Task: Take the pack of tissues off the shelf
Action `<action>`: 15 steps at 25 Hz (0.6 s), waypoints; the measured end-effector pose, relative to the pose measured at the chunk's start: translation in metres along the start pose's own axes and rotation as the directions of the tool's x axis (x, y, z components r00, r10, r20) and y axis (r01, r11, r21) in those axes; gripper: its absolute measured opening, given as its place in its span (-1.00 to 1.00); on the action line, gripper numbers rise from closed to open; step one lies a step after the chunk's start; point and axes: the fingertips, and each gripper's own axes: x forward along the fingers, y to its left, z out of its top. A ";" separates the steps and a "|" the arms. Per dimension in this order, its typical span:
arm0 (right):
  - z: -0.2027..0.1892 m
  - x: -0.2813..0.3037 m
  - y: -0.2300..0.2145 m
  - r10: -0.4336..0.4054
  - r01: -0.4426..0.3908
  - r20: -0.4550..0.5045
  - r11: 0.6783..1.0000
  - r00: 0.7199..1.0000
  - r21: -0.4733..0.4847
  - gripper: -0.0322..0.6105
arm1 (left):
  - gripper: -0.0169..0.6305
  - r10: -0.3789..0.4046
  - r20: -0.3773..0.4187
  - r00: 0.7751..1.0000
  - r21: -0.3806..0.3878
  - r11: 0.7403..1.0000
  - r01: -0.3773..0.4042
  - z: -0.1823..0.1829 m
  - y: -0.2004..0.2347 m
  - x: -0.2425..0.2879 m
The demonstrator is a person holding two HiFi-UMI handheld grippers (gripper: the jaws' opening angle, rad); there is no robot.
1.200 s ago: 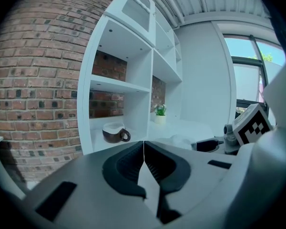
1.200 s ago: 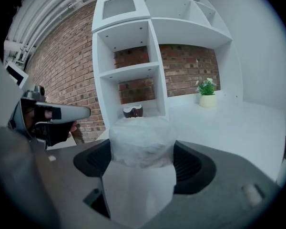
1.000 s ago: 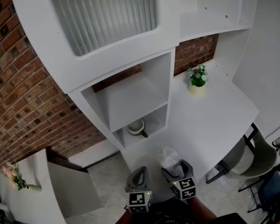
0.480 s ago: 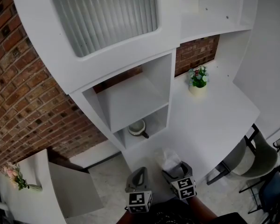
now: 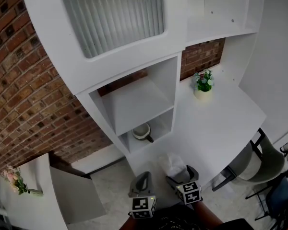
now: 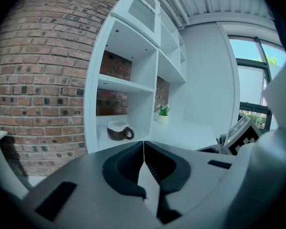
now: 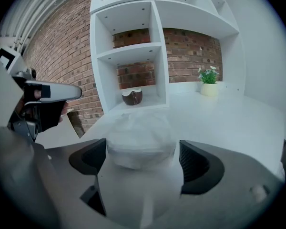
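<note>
- Left tongs (image 6: 144, 149): stood closed, empty.
- Right tongs (image 7: 142, 149): jaws had just been opening; pack of tissues (image 7: 139, 132) lay loose between them on the worktop (image 7: 219, 118).
- Hazard: a withdrawing pad could snag the pack, dragging it over the edge.

Soft, crinkled white film-wrapped pack of tissues (image 7: 140, 142); smooth matt white laminate counter (image 5: 216, 123); rough, matt red brick wall (image 5: 29, 95).

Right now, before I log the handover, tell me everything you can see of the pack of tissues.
The pack of tissues is a soft, white, rounded bundle in what looks like thin wrap, lying on the white desk outside the shelf. It sits between the right gripper's jaws, which have just been opening; a gap shows on one side.
</note>
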 end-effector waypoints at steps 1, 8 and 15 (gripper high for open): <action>0.002 -0.002 -0.001 0.000 0.000 0.007 1.000 1.000 0.017 0.57 | -0.91 -0.001 0.003 1.000 0.000 1.000 0.001 0.001 0.000 0.000; 0.022 -0.021 -0.004 -0.002 0.000 0.048 0.999 0.999 0.044 0.64 | -0.91 -0.012 0.022 1.000 -0.001 1.000 0.012 0.006 -0.001 -0.006; 0.054 -0.043 -0.004 0.006 -0.007 0.144 1.000 0.989 0.007 0.63 | -0.91 -0.023 0.043 0.999 0.003 1.000 0.023 0.011 -0.001 -0.013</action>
